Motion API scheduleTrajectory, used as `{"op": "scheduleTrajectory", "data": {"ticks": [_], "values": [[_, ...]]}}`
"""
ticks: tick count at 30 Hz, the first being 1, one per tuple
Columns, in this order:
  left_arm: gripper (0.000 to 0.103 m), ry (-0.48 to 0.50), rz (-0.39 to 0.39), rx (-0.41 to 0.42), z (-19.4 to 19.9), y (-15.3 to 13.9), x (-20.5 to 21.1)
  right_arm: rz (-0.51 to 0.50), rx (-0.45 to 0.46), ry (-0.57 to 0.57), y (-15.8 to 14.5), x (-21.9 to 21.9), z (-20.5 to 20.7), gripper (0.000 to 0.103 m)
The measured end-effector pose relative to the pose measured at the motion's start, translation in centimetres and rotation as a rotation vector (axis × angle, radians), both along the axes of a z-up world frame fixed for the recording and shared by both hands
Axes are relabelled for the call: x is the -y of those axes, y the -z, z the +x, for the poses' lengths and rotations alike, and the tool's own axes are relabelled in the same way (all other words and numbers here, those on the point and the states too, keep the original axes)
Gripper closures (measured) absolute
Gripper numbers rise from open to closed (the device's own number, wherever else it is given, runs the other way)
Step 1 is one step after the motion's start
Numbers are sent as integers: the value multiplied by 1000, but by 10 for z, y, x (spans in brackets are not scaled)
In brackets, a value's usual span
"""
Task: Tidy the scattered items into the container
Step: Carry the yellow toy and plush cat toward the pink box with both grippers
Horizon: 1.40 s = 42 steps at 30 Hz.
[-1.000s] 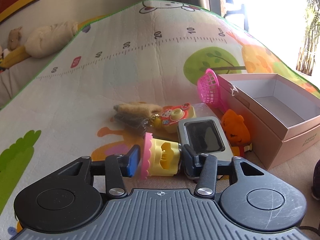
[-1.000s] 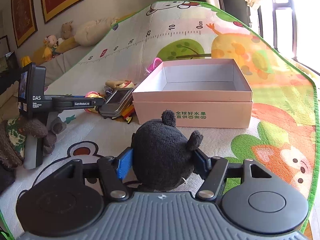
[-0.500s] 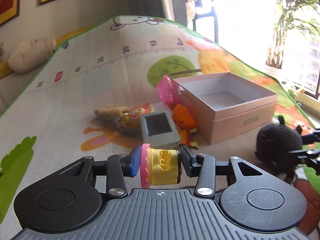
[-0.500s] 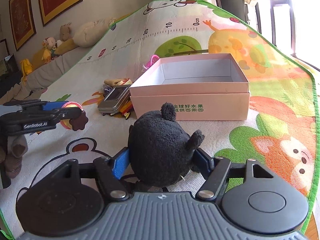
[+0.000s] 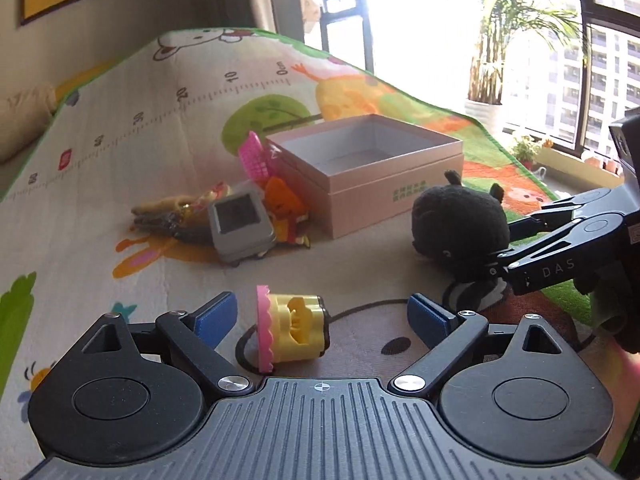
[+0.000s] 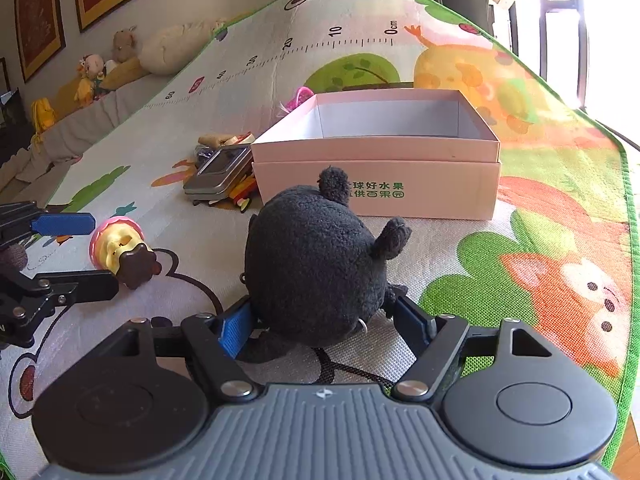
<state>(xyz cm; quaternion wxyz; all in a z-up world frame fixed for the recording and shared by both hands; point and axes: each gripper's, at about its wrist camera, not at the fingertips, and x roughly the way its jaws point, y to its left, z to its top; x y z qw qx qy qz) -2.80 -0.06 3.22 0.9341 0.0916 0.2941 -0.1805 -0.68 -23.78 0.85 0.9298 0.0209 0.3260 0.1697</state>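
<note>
A yellow and pink toy (image 5: 292, 332) lies on its side on the play mat between the fingers of my left gripper (image 5: 320, 312). Its jaws are opening wide and touch nothing. The toy (image 6: 116, 248) shows at the left of the right wrist view too. A black plush (image 6: 316, 264) sits on the mat between the pads of my right gripper (image 6: 324, 324), whose jaws are opening and easing off it. The pink box (image 6: 440, 188) stands open just behind the plush. Inside the box (image 5: 360, 208) I see nothing.
Left of the box lies a pile: a grey tin case (image 5: 240, 224), an orange plush (image 5: 284, 200), a pink basket (image 5: 254, 158) and small toys. Stuffed toys and cushions (image 6: 120, 52) line the far left wall. The mat's green edge (image 6: 628, 240) runs close on the right.
My left gripper carried the yellow and pink toy right, toward the black plush, then opened and let it drop on the mat. My right gripper's jaws spread wider around the plush.
</note>
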Motion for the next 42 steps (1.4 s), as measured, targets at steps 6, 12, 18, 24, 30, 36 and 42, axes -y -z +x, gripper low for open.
{"op": "scheduleTrajectory", "data": {"ticks": [6,12,18,24,30,36,42], "values": [[7,-31,-84,-99,17,15,-7,-107,95,-2,-10,-10,-4,23],[7,-62,-204,-123,16,5,-23,-137,162,-30,-17,-15,-8,19],[23,-165,-242,-112,16,0,-42,-118,144,-19,-14,-15,-3,19],[53,-92,-226,-88,12,-8,-29,-123,134,-15,-12,-13,-1,19],[50,88,-164,-26,-4,-12,7,-113,125,-8,-11,-10,-1,18],[36,187,-131,-44,-9,-5,33,-103,124,0,-10,-7,-2,18],[10,154,-111,15,-18,-13,24,-115,130,-15,-10,-9,-3,15]]}}
